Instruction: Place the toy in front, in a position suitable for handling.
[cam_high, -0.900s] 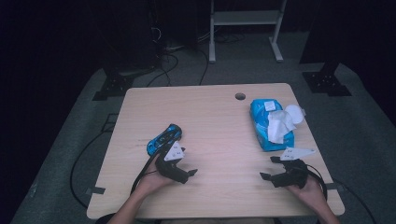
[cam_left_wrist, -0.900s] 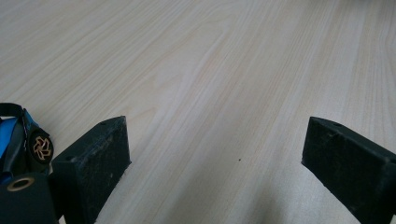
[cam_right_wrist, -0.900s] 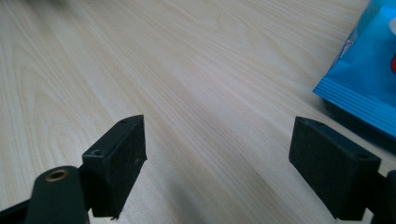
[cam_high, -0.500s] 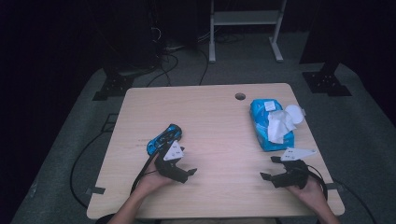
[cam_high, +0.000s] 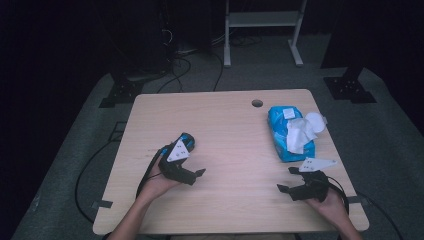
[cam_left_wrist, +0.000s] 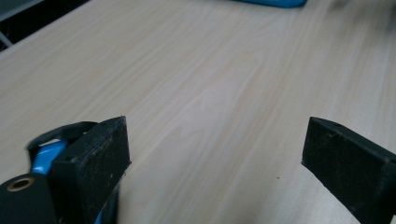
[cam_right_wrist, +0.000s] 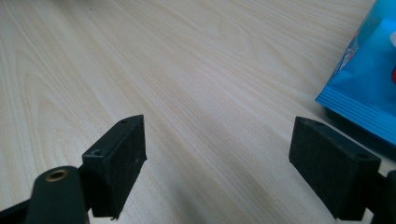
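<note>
A blue pack of wipes (cam_high: 282, 142) lies at the table's right, with a white wipe (cam_high: 301, 132) pulled up out of its top. My right gripper (cam_high: 286, 180) rests on the table just in front of the pack, open and holding nothing. In the right gripper view the right gripper (cam_right_wrist: 219, 140) has bare wood between its jaws and the wipes pack (cam_right_wrist: 369, 88) to its right. My left gripper (cam_high: 195, 176) rests at the left, open, beside a small blue and black object (cam_high: 186, 141). In the left gripper view the left gripper (cam_left_wrist: 217, 144) is empty and the blue object (cam_left_wrist: 46, 156) sits behind its left jaw.
The wooden table (cam_high: 225, 130) has a round cable hole (cam_high: 257, 103) near its far edge. Cables (cam_high: 87, 170) trail off the left side to the floor. A white frame (cam_high: 260, 20) stands on the floor beyond the table.
</note>
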